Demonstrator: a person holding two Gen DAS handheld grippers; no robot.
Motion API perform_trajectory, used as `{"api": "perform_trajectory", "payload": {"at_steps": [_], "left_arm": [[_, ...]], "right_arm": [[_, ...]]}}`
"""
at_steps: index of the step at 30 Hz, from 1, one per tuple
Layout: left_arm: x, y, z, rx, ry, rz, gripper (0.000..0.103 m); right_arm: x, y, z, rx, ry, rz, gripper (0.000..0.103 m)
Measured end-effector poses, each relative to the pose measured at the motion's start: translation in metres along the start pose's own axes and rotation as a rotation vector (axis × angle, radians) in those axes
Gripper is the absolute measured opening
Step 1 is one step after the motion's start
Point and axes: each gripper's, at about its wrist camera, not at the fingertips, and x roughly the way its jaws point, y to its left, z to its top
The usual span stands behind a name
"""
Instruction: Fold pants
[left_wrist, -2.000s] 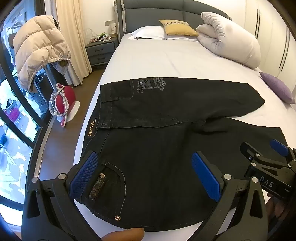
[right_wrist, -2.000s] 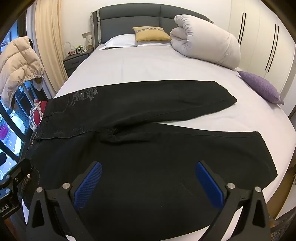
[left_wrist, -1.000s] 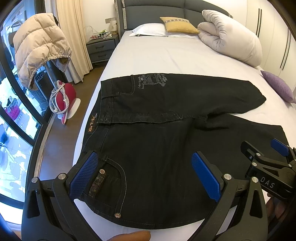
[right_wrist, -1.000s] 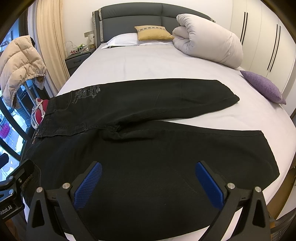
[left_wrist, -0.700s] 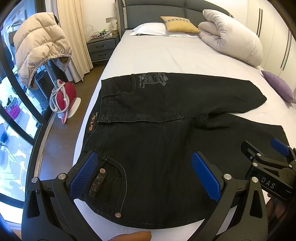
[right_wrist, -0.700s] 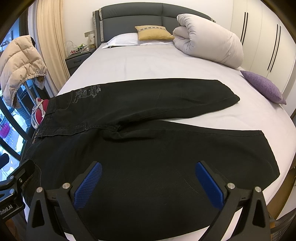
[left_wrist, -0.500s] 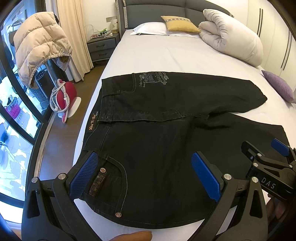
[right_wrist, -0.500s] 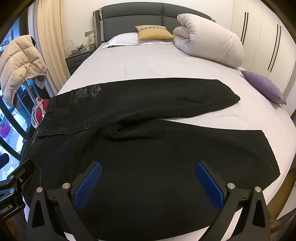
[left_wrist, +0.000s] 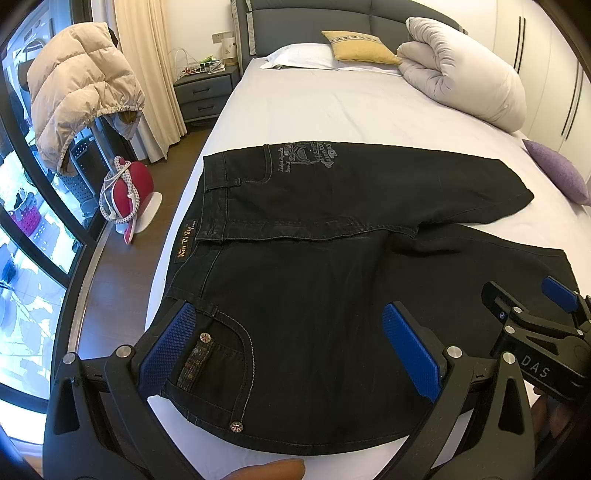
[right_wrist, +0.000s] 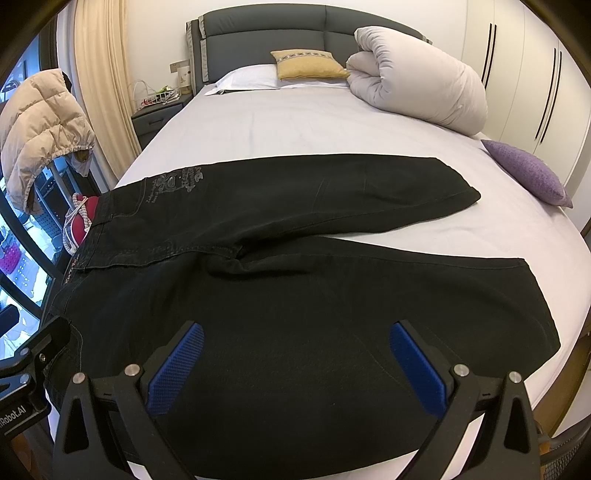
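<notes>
Pants of black denim (left_wrist: 314, 280) lie spread flat across the near end of a wide bed with a pale lilac sheet (left_wrist: 332, 107), waistband toward the bed's left edge and both legs running to the right. The legs diverge from the crotch, so a wedge of bare sheet shows between them near the hems. A grey printed emblem (left_wrist: 308, 154) sits on the far hip, and a small orange-lettered label (left_wrist: 183, 242) is sewn at the waistband. The left gripper (left_wrist: 291, 349) hovers over the near hip pocket, its blue-padded fingers (left_wrist: 168, 345) spread wide apart and gripping nothing. The right gripper (right_wrist: 293, 363) hovers over the near leg, its blue pads (right_wrist: 415, 363) likewise spread wide with no fabric between them. In the left wrist view the right gripper's black frame appears at the right margin, beside the near leg. A fingertip (left_wrist: 269, 469) shows at the bottom edge of the same view. At the head of the bed rest a rolled white duvet (right_wrist: 417, 88), a mustard-yellow cushion (right_wrist: 308, 63) and a white pillow (right_wrist: 247, 76). A purple cushion (right_wrist: 526, 175) lies at the bed's right edge. A beige puffer jacket (left_wrist: 79, 92) hangs left of the bed.
</notes>
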Motion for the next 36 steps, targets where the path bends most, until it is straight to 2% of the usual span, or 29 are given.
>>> {"api": "perform_trajectory", "payload": {"at_steps": [31, 36], "left_arm": [[0.011, 0.008, 0.0, -0.014, 0.019, -0.022, 0.103], [0.019, 0.015, 0.007, -0.031, 0.036, -0.069, 0.103]], "right_arm": [[0.008, 0.005, -0.004, -0.019, 0.024, 0.007, 0.103], [0.013, 0.004, 0.001, -0.026, 0.018, 0.024, 0.103]]}}
